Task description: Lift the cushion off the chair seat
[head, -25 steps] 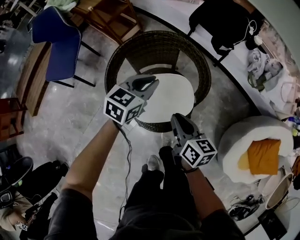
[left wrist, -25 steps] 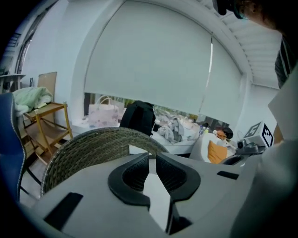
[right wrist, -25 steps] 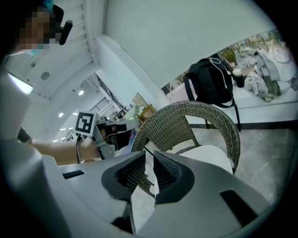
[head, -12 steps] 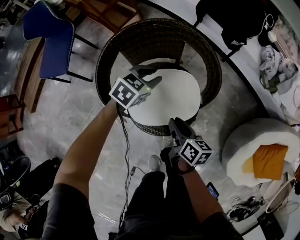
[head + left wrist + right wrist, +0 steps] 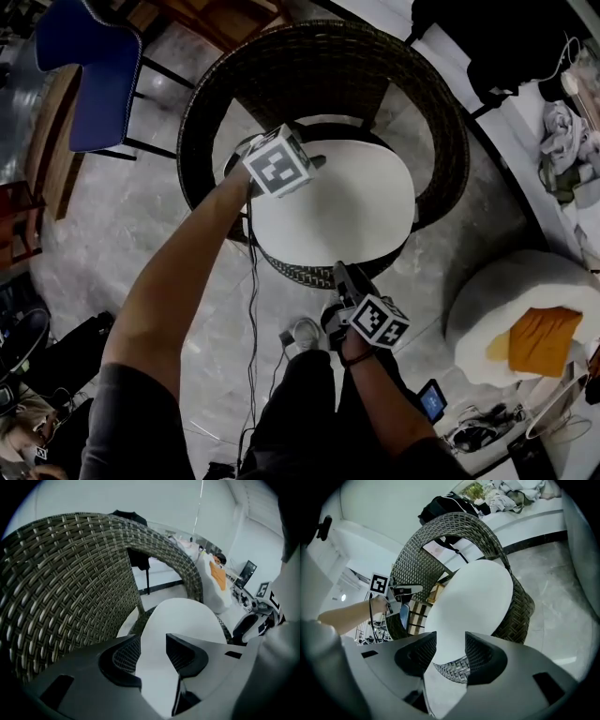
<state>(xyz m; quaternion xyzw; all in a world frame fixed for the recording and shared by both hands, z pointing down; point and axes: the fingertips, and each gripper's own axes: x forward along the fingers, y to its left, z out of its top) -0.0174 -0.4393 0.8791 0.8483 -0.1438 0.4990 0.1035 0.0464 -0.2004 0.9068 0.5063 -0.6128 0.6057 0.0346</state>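
Observation:
A round white cushion (image 5: 337,211) lies on the seat of a dark wicker tub chair (image 5: 234,75). My left gripper (image 5: 314,161) hangs over the cushion's left edge, just inside the chair's wall. Its jaws are opening and nothing is pressed between them. In the left gripper view the cushion (image 5: 185,616) shows through the gap of the left gripper (image 5: 152,652), with the wicker back (image 5: 70,583) beside it. My right gripper (image 5: 339,274) is at the chair's front rim with its jaws opening and nothing in them. Past the right gripper (image 5: 450,651) I see the cushion (image 5: 473,597) and the woven rim (image 5: 452,668).
A blue chair (image 5: 89,75) stands at the far left and a black chair (image 5: 506,47) at the upper right. A white pouf (image 5: 487,300) with an orange pillow (image 5: 544,337) sits at the right. The person's shoe (image 5: 302,333), a phone (image 5: 433,401) and cables lie on the floor near the chair.
Both grippers have sunk toward the chair and their jaws have gone from nearly shut to wide. The left one now hangs over the cushion's edge, the right one at the front rim.

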